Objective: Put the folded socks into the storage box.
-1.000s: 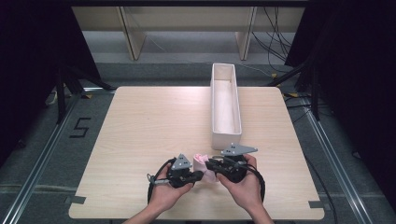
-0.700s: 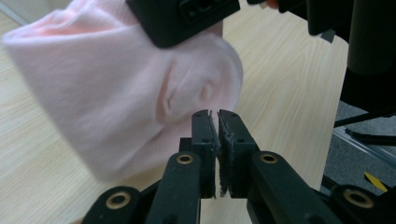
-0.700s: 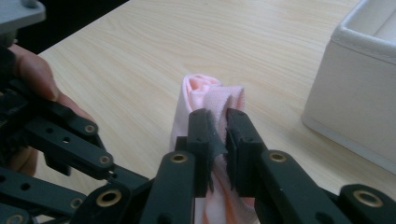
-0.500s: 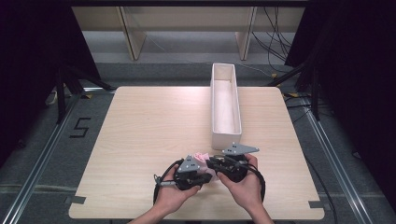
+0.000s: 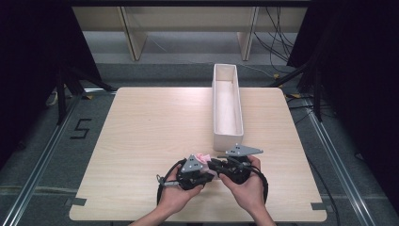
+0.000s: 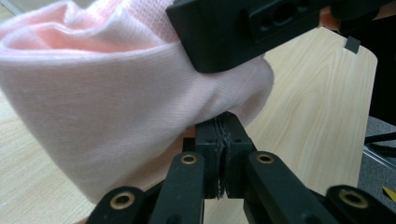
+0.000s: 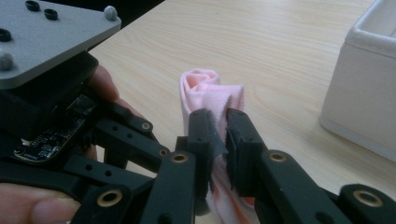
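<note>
Pink cloth (image 5: 203, 158) sits near table (image 5: 141, 141) front edge, just before white bin (image 5: 227, 136). Gripper views add detail: left gripper (image 6: 223, 154) jaws clenched on cloth's lower fold; right gripper (image 7: 218, 135) jaws clamp cloth edge betw. pads.

Legible marking: single digit "5" (image 5: 80, 128), laid out in black tape strips on the grey floor left of the light wooden table (image 5: 141, 141); no other text, label or brand readable.
</note>
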Demonstrator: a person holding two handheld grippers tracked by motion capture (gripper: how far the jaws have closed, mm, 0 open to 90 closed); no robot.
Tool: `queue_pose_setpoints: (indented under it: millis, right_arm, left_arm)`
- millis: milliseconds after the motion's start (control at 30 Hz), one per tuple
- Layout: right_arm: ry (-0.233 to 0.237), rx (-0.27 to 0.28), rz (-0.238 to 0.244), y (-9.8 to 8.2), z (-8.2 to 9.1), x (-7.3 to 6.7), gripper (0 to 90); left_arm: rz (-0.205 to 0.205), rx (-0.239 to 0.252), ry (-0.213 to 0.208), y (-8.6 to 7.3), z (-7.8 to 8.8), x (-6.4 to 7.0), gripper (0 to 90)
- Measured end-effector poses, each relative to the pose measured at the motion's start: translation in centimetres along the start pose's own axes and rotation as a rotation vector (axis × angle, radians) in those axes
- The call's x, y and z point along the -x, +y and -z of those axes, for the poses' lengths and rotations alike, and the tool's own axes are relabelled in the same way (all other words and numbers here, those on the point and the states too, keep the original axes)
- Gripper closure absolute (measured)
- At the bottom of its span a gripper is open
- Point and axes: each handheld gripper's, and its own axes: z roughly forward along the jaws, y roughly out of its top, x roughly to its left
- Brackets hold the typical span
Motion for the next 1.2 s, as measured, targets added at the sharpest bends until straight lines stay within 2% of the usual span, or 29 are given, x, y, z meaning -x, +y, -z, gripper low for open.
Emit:
queue_pose_setpoints:
  millis: [33,200,233,300,333,400,433,467,500,533,567,667,733,767,867,967,1067,1133,1200]
  right_arm:
    - [0.002,0.009,0.024,0.1,-0.1,0.2,81.1]
    - [0.005,0.004,0.015,0.2,0.0,0.1,81.1]
    - [-0.016,0.005,0.027,0.2,0.1,0.2,81.1]
    - [-0.015,0.011,0.015,0.2,0.1,0.2,81.1]
    - [-0.018,0.011,0.04,0.2,0.1,0.4,81.1]
    - [-0.031,0.01,-0.008,0.3,0.4,0.3,81.1]
    - [-0.031,0.01,-0.008,0.3,0.4,0.3,81.1]
    - [-0.03,0.018,0.027,0.4,0.3,0.7,81.1]
    - [-0.04,0.024,0.035,0.5,0.4,0.8,81.1]
    - [-0.038,0.026,0.023,0.6,0.5,0.9,81.1]
    - [-0.055,0.028,0.042,0.6,0.6,1.1,81.1]
    - [-0.051,0.036,0.031,0.7,0.7,1.3,81.1]
    - [-0.059,0.038,-0.005,0.8,1.0,1.3,81.1]
    - [-0.061,0.042,0.023,0.9,0.9,1.7,81.0]
    - [-0.073,0.041,0.02,0.9,1.1,1.9,81.1]
    - [-0.09,0.04,0.043,1.1,1.3,2.5,81.1]
    - [-0.093,0.047,0.048,1.3,1.4,2.7,81.0]
    - [-0.095,0.051,0.033,1.5,1.6,2.7,81.0]
    - [-0.091,0.045,0.048,2.0,1.9,3.3,81.0]
  left_arm:
    - [0.003,0.006,0.007,0.0,0.0,0.0,86.9]
    - [0.003,0.007,0.004,0.0,-0.1,0.0,86.4]
    - [-0.002,-0.001,0.001,0.0,-0.1,0.0,85.9]
    - [-0.004,-0.003,0.002,0.0,0.0,0.1,84.8]
    - [-0.009,-0.002,0.001,-0.1,0.1,0.1,84.8]
    - [-0.023,0.008,0.01,-0.1,0.2,0.2,83.1]
    - [0.016,-0.018,0.005,-0.3,0.5,0.4,82.1]
    - [-0.003,-0.01,0.016,-0.2,0.6,0.3,82.1]
    - [-0.015,-0.004,0.019,-0.3,0.7,0.3,80.6]
    - [-0.022,-0.01,0.002,-0.3,1.1,0.2,78.1]
    - [-0.056,-0.003,0.017,-0.3,1.2,0.2,77.8]
    - [-0.057,0.002,-0.003,-0.5,1.5,0.2,76.6]
    - [-0.062,0.002,-0.005,-0.6,2.2,0.3,76.0]
    - [-0.066,0.011,0.007,-0.8,2.4,0.3,75.7]
    - [-0.061,0.015,0.0,-0.9,2.7,0.2,75.3]
    - [-0.06,0.015,0.011,-1.1,3.3,-0.1,75.0]
    - [-0.057,0.016,0.012,-1.2,3.5,-0.2,74.7]
    - [-0.055,0.018,0.013,-1.2,3.7,-0.4,74.4]
    - [-0.051,0.019,0.028,-1.4,3.9,-0.5,74.1]
